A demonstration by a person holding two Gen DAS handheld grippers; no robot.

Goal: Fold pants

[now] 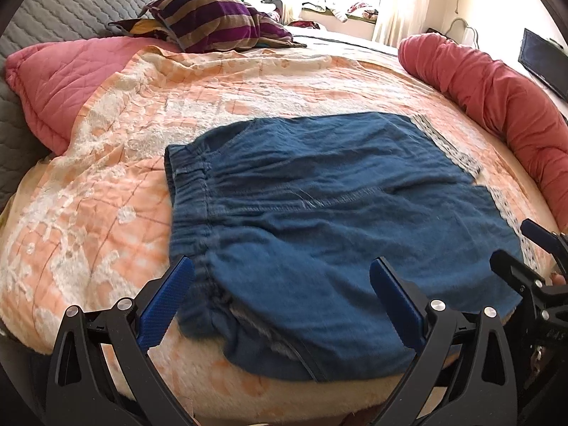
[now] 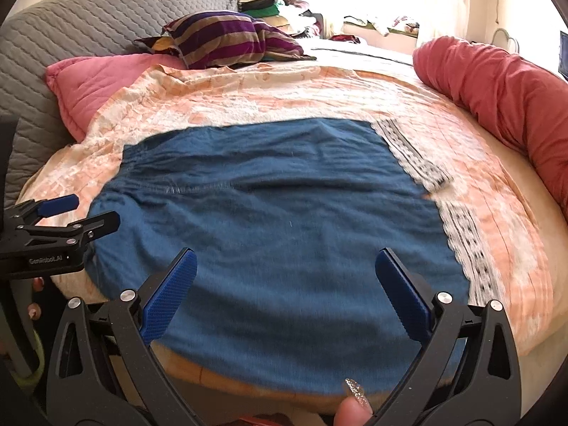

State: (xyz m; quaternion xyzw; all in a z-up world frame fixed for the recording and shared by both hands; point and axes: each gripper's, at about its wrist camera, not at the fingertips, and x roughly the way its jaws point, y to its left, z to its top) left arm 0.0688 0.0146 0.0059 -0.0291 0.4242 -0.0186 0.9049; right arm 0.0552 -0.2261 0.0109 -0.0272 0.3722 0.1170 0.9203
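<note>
Blue pants [image 1: 319, 191] lie flat on the bed, elastic waistband [image 1: 191, 191] to the left, white patterned leg hems [image 1: 447, 145] to the right. They also show in the right wrist view [image 2: 277, 220]. My left gripper [image 1: 284, 277] is open and empty, hovering over the near waistband corner. My right gripper [image 2: 285, 269] is open and empty over the near part of the legs. Each gripper shows at the edge of the other's view: the right one [image 1: 532, 248] and the left one [image 2: 74, 213].
The pants rest on a peach and white quilt [image 1: 106, 184]. A red bolster [image 1: 497, 96] lies at the right edge, a pink pillow [image 1: 60, 81] and a striped pillow [image 1: 213, 21] at the back. A grey quilted headboard [image 2: 71, 35] rises at left.
</note>
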